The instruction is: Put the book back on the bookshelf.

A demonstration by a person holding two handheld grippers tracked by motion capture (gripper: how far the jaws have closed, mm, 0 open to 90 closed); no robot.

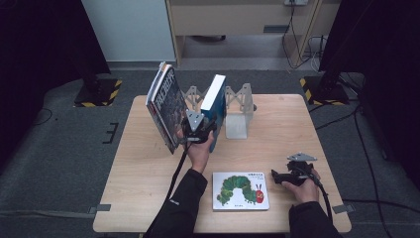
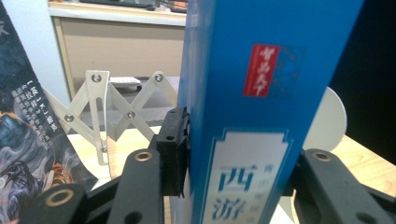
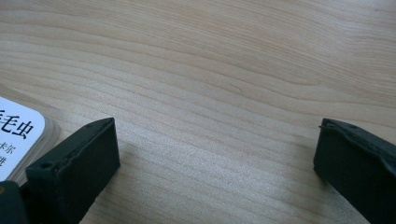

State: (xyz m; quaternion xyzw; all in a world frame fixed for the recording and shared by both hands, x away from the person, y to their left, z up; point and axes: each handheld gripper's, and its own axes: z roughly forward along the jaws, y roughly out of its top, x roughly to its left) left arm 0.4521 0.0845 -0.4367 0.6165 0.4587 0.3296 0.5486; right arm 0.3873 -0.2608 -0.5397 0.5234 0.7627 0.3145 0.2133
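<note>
My left gripper (image 1: pixel 206 130) is shut on a tall blue book (image 1: pixel 215 105), which stands upright above the middle of the table. In the left gripper view the jaws clamp both sides of the blue book's spine (image 2: pixel 261 116), and my left gripper (image 2: pixel 233 179) is low in the frame. A dark-covered book (image 1: pixel 166 106) leans just left of it and appears again as the dark-covered book (image 2: pixel 25 140). My right gripper (image 1: pixel 275 177) rests low at the right, open, beside a flat caterpillar picture book (image 1: pixel 241 191). Between the jaws of my right gripper (image 3: pixel 217 158) there is bare wood, with the picture book's corner (image 3: pixel 16 135) at the left.
A metal scissor-type book rack (image 1: pixel 237 106) with a pale end plate stands behind the blue book; the rack (image 2: pixel 112 107) is at the far side of the wooden table (image 1: pixel 138 168). Dark stands and cables lie on the floor beyond.
</note>
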